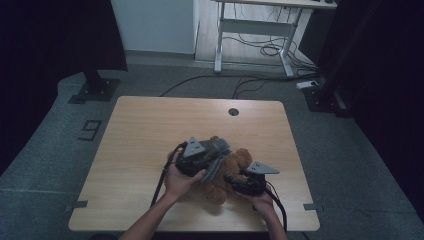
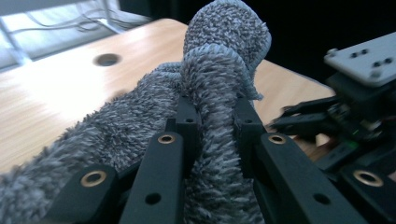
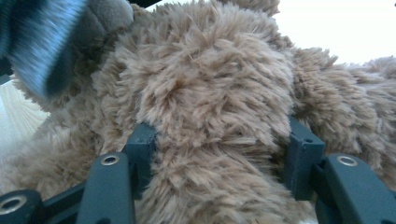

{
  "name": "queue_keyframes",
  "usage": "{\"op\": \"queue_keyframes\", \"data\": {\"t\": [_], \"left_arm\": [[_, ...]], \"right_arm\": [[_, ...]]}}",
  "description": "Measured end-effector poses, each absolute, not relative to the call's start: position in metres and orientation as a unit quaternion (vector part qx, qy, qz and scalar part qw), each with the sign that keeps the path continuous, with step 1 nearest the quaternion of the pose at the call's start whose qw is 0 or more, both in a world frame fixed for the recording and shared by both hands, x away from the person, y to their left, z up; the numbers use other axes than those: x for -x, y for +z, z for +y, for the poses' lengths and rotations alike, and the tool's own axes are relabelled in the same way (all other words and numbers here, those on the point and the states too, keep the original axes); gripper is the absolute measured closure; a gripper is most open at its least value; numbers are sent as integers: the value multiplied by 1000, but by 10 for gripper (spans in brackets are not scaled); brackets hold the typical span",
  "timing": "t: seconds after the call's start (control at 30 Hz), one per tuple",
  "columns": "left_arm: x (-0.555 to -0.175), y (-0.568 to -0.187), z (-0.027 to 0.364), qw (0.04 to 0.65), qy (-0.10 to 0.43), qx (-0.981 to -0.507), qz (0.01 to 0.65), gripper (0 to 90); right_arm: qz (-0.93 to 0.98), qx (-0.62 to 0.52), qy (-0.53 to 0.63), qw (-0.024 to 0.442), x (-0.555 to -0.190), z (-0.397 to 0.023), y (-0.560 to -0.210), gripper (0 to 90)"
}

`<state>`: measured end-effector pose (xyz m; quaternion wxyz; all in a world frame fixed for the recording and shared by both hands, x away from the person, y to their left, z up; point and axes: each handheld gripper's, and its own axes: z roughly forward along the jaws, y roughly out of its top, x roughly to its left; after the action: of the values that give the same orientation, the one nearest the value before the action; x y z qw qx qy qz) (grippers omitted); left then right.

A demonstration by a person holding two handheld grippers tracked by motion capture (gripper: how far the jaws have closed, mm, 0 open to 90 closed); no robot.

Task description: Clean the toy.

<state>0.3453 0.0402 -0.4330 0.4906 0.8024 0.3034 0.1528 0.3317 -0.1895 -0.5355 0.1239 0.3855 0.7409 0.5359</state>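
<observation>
A brown teddy bear (image 1: 231, 172) lies near the front edge of a table (image 1: 150, 130), between a person's two hand-held grippers, with a grey fleecy cloth (image 1: 216, 152) draped across its upper side; the work in hand looks like drawing that cloth over or around the toy. The left gripper (image 2: 218, 116) has its jaws closed on a bunched fold of the cloth, pinching it into a thick upright roll; the right gripper (image 3: 219, 154) has its jaws clamped on a rounded part of the bear, the plush bulging between them, though which part of the bear it is cannot be told. To do the step well, the right hand (image 1: 261, 200) would best keep the toy pinned where it is while the left hand (image 1: 179, 182) guides the cloth in a low, even pull, since a soft fold can slide out of a narrow pinch and a jerk could roll the light toy toward the table's edge. The cloth is short-piled and nubbly, blue-grey, with a stitched hem; the bear's fur is longer, shaggy and tan, yielding under pressure; the table is smooth pale wood grain with rounded corners and a round cable hole (image 1: 233, 111) near its far edge.
</observation>
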Motion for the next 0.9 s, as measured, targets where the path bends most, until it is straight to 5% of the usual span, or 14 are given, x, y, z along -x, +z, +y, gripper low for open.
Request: {"op": "queue_keyframes", "data": {"t": [0.27, 0.9], "left_arm": [[-354, -452, -13, 439, 138, -842, 282, 769], [-339, -447, 94, 469, 194, -799, 322, 774]], "right_arm": [[740, -384, 537, 124, -331, -190, -537, 428], [743, -381, 533, 137, -328, -186, -536, 429]]}}
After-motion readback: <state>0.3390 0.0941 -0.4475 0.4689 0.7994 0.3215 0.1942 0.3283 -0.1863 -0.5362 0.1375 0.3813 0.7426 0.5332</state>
